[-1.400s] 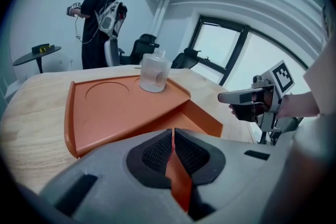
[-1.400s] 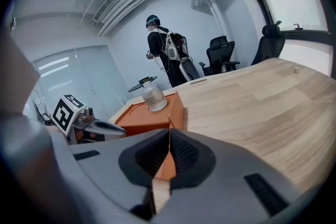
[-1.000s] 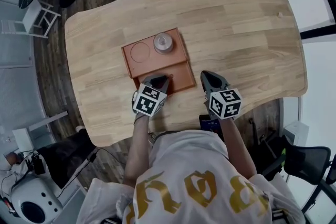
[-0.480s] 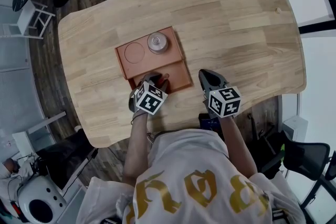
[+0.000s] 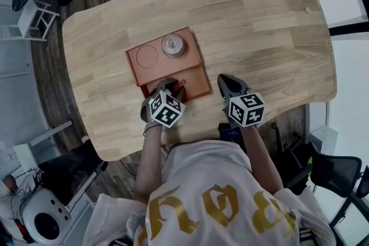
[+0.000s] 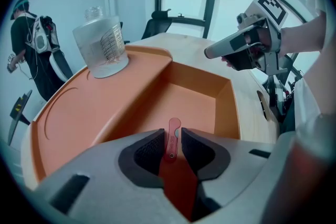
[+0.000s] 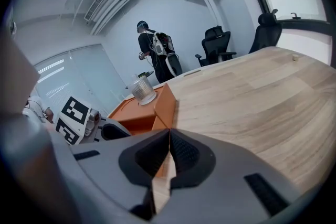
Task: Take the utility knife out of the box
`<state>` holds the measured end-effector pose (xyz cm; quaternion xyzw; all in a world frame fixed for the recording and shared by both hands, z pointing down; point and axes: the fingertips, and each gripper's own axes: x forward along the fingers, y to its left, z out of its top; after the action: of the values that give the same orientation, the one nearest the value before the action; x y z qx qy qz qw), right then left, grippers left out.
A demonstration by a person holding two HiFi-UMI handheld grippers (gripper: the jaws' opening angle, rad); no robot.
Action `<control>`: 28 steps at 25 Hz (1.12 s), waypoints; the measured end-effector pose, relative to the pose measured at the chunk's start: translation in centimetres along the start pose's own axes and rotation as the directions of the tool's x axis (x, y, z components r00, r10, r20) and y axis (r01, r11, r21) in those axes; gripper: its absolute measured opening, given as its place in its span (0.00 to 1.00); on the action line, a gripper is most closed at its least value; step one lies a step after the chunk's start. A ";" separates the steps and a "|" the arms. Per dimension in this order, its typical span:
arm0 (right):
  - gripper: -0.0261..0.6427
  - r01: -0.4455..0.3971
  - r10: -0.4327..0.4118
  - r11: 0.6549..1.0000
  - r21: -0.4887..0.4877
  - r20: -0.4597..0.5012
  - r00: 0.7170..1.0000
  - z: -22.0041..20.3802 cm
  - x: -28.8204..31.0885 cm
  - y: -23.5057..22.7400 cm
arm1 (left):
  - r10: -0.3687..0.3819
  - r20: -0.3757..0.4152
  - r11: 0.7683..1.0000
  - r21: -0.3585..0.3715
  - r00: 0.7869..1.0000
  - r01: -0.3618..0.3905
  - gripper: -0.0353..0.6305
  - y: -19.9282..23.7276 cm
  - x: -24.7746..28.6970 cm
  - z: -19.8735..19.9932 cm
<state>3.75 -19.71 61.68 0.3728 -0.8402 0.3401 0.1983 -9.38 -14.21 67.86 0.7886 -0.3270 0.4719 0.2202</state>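
An orange box point(image 5: 166, 64) lies on the wooden table point(image 5: 259, 26), with a deep compartment point(image 6: 202, 99) along its near side. My left gripper point(image 5: 171, 89) reaches over that compartment, shut on a thin red utility knife point(image 6: 172, 139) that stands upright between its pads point(image 6: 152, 148). The knife's rounded tip pokes out just past the fingertips. My right gripper point(image 5: 228, 87) rests to the right of the box above bare wood, shut with nothing in it. In the right gripper view the box point(image 7: 149, 107) shows to the left of the right gripper point(image 7: 169, 150).
A clear plastic jar point(image 5: 172, 45) stands on the box's raised shelf, beside a round recess point(image 5: 147, 57). The jar point(image 6: 101, 44) also shows in the left gripper view. A person with a backpack point(image 7: 155, 52) stands beyond the table's far end. Office chairs point(image 7: 218, 42) sit behind.
The left gripper has shifted slightly left and nearer over the box compartment. The right gripper has hardly moved.
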 end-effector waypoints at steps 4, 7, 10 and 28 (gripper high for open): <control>0.06 -0.002 0.002 1.000 -0.001 0.000 1.000 -0.1 -0.1 0.3 | 0.000 -0.007 1.000 0.005 1.000 0.000 0.15 0.2 0.0 0.0; 0.06 0.007 -0.007 1.000 0.007 0.007 1.000 0.0 -0.3 0.0 | 0.007 -0.011 1.000 0.012 1.000 -0.007 0.14 0.1 0.0 0.1; 0.06 0.010 -0.010 1.000 0.003 0.015 1.000 0.3 -0.7 -0.1 | 0.012 -0.016 1.000 0.009 1.000 -0.012 0.14 0.1 0.0 0.0; 0.06 -0.021 0.022 1.000 -0.009 0.164 0.986 3.2 -4.4 1.7 | 0.064 0.184 0.986 -0.161 0.981 -0.035 0.14 0.0 -4.1 2.7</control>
<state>5.08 -19.03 56.14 0.3897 -0.8589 0.3074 0.1260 -9.15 -14.71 62.93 0.8015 -0.4022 0.3731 0.2380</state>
